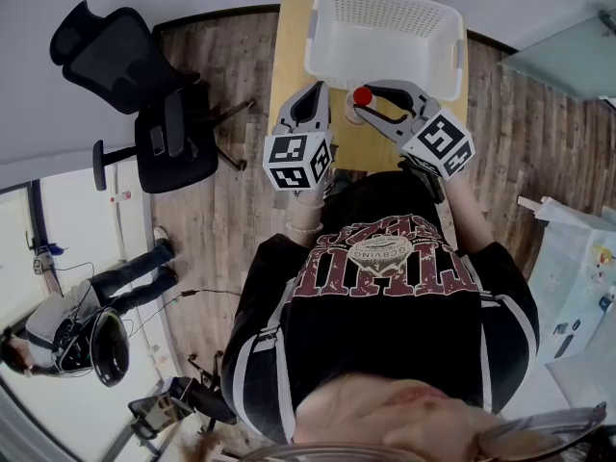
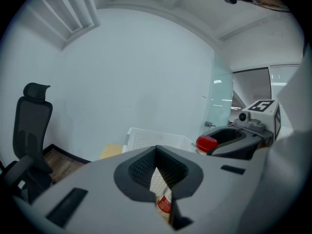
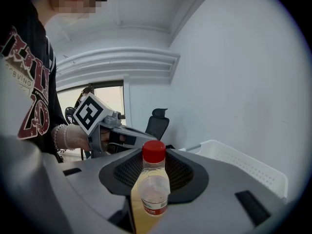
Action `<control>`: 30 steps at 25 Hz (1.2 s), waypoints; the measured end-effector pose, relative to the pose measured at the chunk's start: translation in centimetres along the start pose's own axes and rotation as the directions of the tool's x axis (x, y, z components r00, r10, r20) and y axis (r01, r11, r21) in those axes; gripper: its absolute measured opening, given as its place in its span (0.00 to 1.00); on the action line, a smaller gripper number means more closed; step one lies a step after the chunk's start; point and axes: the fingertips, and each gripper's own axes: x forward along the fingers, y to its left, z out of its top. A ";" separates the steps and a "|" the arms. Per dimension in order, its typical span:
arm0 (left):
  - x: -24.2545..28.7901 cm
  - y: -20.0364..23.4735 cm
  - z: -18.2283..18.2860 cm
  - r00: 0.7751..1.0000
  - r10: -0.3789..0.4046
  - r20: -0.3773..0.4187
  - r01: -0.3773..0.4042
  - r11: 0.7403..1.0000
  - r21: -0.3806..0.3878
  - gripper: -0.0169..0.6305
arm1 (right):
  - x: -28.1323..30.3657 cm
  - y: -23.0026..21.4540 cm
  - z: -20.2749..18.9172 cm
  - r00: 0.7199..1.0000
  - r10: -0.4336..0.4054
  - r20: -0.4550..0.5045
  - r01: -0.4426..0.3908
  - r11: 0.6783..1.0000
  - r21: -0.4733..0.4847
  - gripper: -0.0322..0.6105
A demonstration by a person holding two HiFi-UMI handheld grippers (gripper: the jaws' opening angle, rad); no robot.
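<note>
The right claw (image 1: 369, 107) is clamped on a red-capped bottle (image 3: 150, 186), held upright over the counter (image 1: 375, 150). The left claw (image 2: 157, 165), at its nine o'clock, is pinched together on nothing. A white basket (image 1: 315, 41) sits at twelve o'clock. I reckon that smooth round body could slip or twist if the squeeze slackens.

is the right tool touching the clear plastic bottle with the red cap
Touching. The right gripper view shows the right tool closed on the clear plastic bottle with a red cap, both jaws pressed against its sides.
</note>
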 end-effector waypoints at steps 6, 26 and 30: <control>0.0 -0.1 0.0 1.000 -0.003 -0.004 0.003 1.000 -0.001 0.09 | 0.7 0.1 -1.7 1.000 0.013 -0.025 -0.012 1.000 0.011 0.29; 0.2 0.2 -0.9 1.000 0.000 -0.029 0.000 1.000 0.012 0.09 | 3.2 0.4 -7.4 0.993 0.048 -0.110 -0.045 0.999 0.023 0.29; 0.2 0.2 -1.0 1.000 -0.005 -0.031 0.005 1.000 0.011 0.09 | 3.5 0.6 -8.1 0.993 0.049 -0.112 -0.047 0.999 0.024 0.29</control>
